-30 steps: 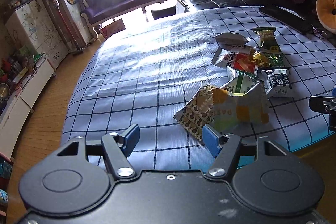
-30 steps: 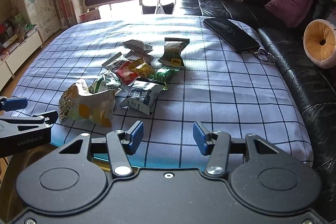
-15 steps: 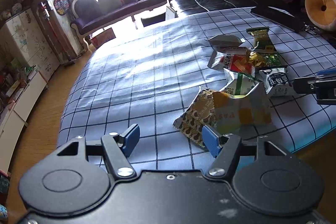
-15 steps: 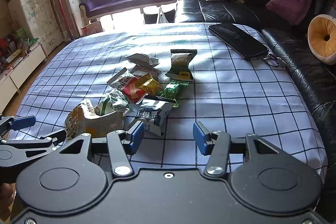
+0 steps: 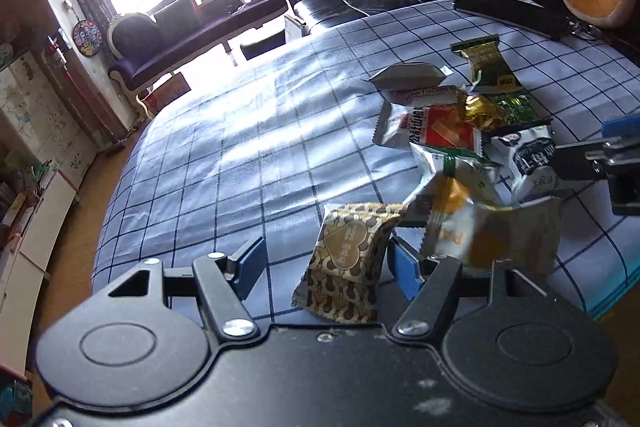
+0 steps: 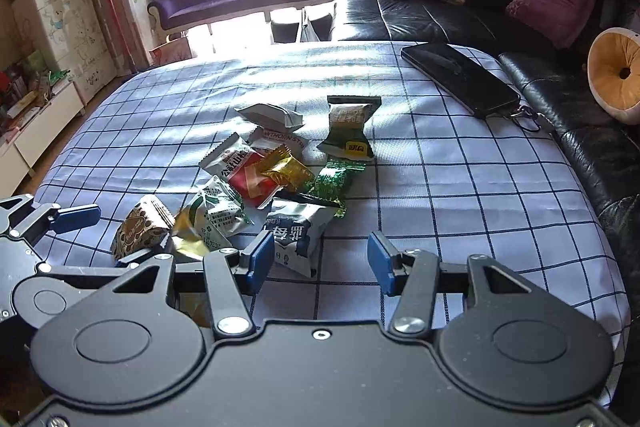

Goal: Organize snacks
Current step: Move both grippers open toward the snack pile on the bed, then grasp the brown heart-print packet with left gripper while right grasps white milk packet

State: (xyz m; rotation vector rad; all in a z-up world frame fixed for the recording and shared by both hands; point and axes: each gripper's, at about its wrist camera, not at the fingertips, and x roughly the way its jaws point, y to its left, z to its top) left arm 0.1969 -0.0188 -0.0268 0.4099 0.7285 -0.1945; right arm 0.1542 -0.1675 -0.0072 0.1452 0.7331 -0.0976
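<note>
Two handheld grippers tilt downward over a round table's blue checked cloth (image 6: 460, 187). Left gripper (image 5: 324, 267), jaws opening, straddles the brown patterned snack packet (image 5: 348, 263) without pressing it. Right gripper (image 6: 320, 259) stands wide open and empty, near the white foil packet (image 6: 298, 231). Remaining snack wrappers (image 6: 280, 167) lie heaped mid-table; a black sofa (image 6: 440, 23) stands behind. Compared with a second earlier, the left gripper has closed in on the brown packet.

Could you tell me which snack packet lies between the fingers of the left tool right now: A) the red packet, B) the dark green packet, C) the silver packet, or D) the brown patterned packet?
D: the brown patterned packet sits between the opening left tool's fingers, which do not yet press on it.
</note>
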